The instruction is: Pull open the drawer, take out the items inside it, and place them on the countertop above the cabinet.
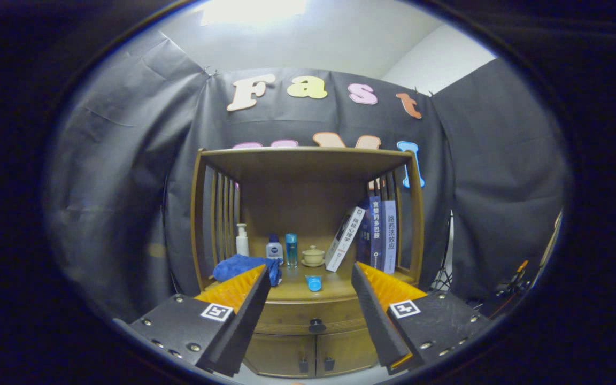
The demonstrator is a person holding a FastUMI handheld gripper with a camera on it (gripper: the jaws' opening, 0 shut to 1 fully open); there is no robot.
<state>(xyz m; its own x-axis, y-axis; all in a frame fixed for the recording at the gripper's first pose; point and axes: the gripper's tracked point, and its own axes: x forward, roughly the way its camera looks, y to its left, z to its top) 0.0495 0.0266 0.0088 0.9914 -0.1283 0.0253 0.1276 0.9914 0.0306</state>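
Gripper (310,289) hanging before the wooden cabinet (308,176), fingers (244,305) standing wide apart, gripping nothing. Closed wooden drawer with a round dark knob (316,324) sitting between and just beyond the fingers, above two small doors (308,353). On the table (308,291) above the drawer: a crumpled blue cloth (244,267) lying just behind the left finger, a white pump bottle (242,240), a short blue-capped white bottle (274,248), a slim clear blue bottle (291,249), a small cream lidded cup on a saucer (313,255), a little blue cap-shaped object (314,282) lying at the front. One white book (344,239) leaning against upright blue books (383,235); spine writing too small to make out
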